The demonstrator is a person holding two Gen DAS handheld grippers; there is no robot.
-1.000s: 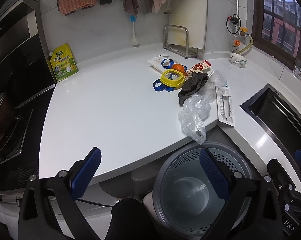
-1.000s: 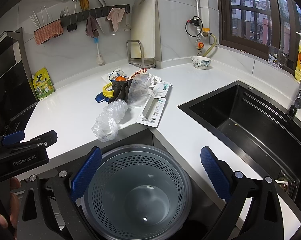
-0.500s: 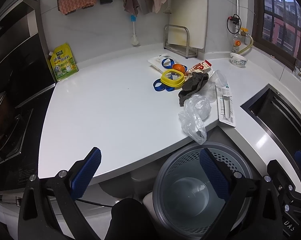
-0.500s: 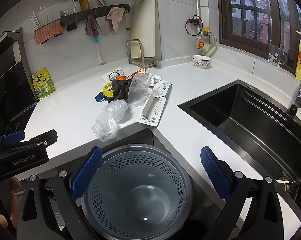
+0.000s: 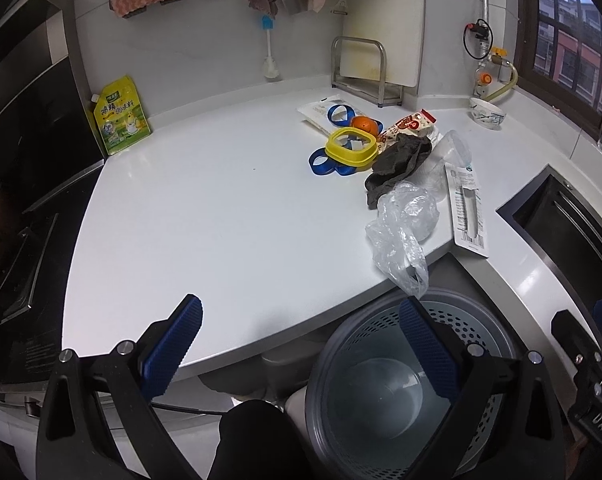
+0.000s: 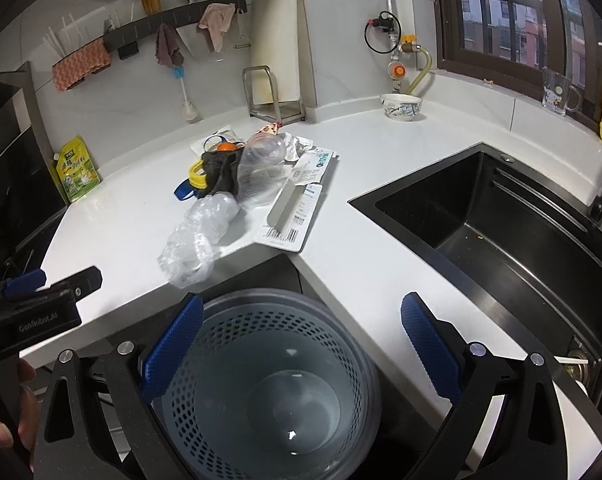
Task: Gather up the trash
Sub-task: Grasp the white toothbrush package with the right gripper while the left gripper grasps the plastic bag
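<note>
A heap of trash lies on the white counter (image 5: 205, 220): a crumpled clear bag (image 5: 401, 232) (image 6: 197, 236) at the counter edge, a dark rag (image 5: 397, 160), a clear plastic bottle (image 6: 261, 172), a flat white package (image 5: 467, 208) (image 6: 297, 212), a yellow ring (image 5: 351, 148), blue rings, an orange (image 5: 363, 123) and a red wrapper (image 5: 411, 124). A grey perforated bin (image 5: 417, 380) (image 6: 269, 380) stands empty below the counter corner. My left gripper (image 5: 301, 344) is open and empty, near the counter's front edge. My right gripper (image 6: 299, 344) is open and empty above the bin.
A black sink (image 6: 501, 224) lies to the right. A yellow pouch (image 5: 119, 120) stands at the back left beside a dark stove (image 5: 9, 240). A bowl (image 6: 401, 106), a cutting-board rack (image 6: 273, 96) and hanging cloths line the back wall.
</note>
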